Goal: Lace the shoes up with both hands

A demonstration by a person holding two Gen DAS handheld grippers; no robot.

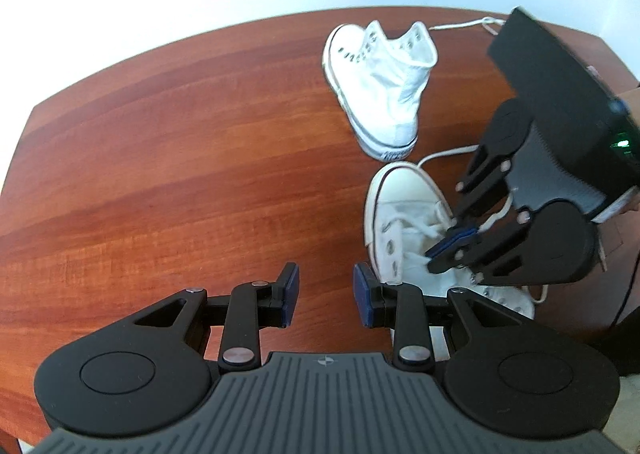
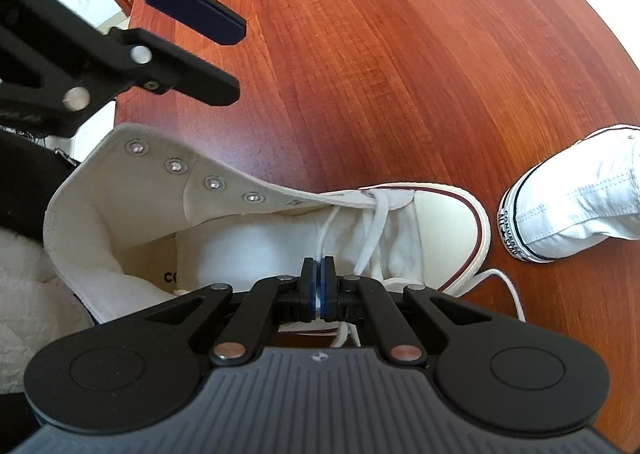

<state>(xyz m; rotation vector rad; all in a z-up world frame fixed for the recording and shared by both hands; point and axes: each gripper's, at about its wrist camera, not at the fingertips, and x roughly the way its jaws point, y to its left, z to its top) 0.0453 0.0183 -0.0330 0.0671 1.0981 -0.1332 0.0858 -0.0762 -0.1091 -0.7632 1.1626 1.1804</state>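
1. Near shoe (image 2: 248,230): white high-top, upright, collar open, only the lowest eyelets laced; directly beneath the right gripper (image 2: 320,270).
2. Lace (image 2: 374,230): white, pinched between that gripper's pads.
3. Second shoe (image 1: 380,90): white, unlaced, beyond the first shoe's toe.

White shoes (image 2: 280,222), white lace (image 2: 370,230), reddish wood-grain table (image 2: 400,54).

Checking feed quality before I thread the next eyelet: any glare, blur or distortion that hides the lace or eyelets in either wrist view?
Left wrist view: the white wall behind is blown out, the table edge bows from fisheye, and the near shoe looks soft, with the right gripper covering its lacing. Right wrist view: sharp, evenly lit; eyelets and the pinched lace read clearly; the left gripper is slightly blurred.
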